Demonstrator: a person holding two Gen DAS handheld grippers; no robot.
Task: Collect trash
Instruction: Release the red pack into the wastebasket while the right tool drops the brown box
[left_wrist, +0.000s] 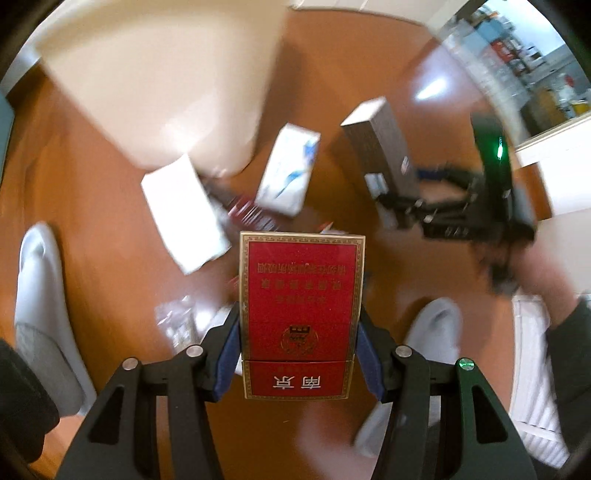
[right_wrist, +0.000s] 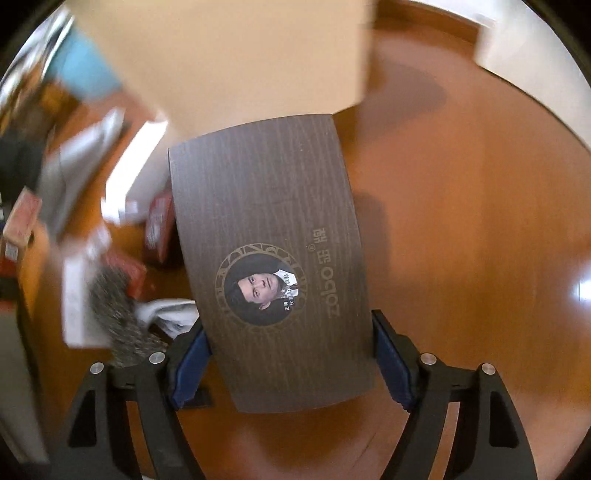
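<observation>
A red cigarette pack (left_wrist: 301, 295) with gold trim is clamped between the blue pads of my left gripper (left_wrist: 300, 310), which is shut on it above the orange-brown floor. In the right wrist view a dark wood-grain box (right_wrist: 269, 240) with a round portrait emblem lies between the fingers of my right gripper (right_wrist: 288, 319), and both blue pads touch its long sides. The left wrist view shows that same box (left_wrist: 373, 147) with the right gripper (left_wrist: 406, 210) at its near end, blurred.
On the floor lie a white box (left_wrist: 181, 214), a white-and-blue box (left_wrist: 288, 173), red packs (right_wrist: 159, 225) and crumpled wrappers (right_wrist: 170, 314). A cream container (left_wrist: 166, 74) stands behind them. Two grey slippers (left_wrist: 37, 295) (left_wrist: 432, 332) flank the left gripper. A person's sleeve (left_wrist: 569, 332) is at right.
</observation>
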